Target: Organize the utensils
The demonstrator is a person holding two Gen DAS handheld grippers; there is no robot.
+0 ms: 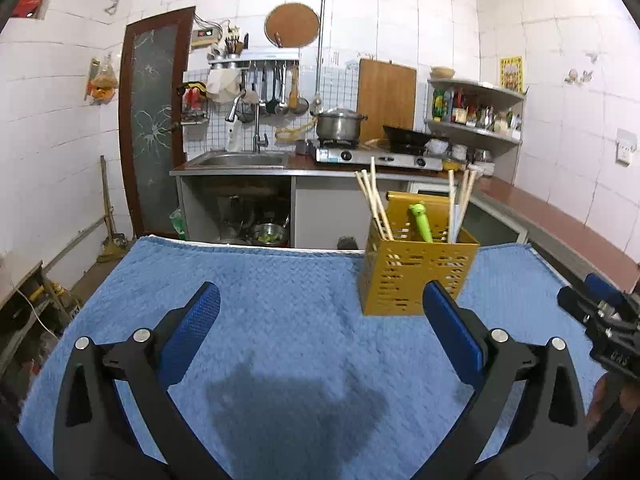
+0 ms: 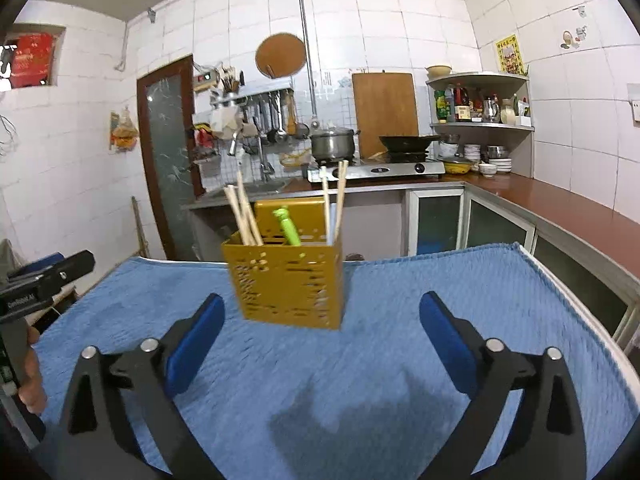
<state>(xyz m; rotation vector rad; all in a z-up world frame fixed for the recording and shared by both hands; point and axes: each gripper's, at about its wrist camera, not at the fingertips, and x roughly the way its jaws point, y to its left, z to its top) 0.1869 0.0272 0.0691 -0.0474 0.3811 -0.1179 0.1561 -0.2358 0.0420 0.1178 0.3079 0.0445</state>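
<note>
A yellow perforated utensil holder [image 1: 416, 276] stands upright on the blue towel [image 1: 280, 320]. It holds several wooden chopsticks [image 1: 374, 204] and a green-handled utensil [image 1: 421, 222]. My left gripper [image 1: 320, 300] is open and empty, just in front and left of the holder. In the right wrist view the holder [image 2: 286, 280] is ahead, slightly left, with chopsticks [image 2: 244, 216] and the green handle [image 2: 289, 226]. My right gripper [image 2: 322, 312] is open and empty. It also shows in the left wrist view [image 1: 600, 312] at the right edge.
The blue towel [image 2: 400, 320] covers the table, whose edges lie close on the far side and right. Behind are a sink [image 1: 240, 159], a gas stove with a pot [image 1: 340, 124] and wok [image 1: 408, 136], and a counter [image 2: 560, 208] along the right.
</note>
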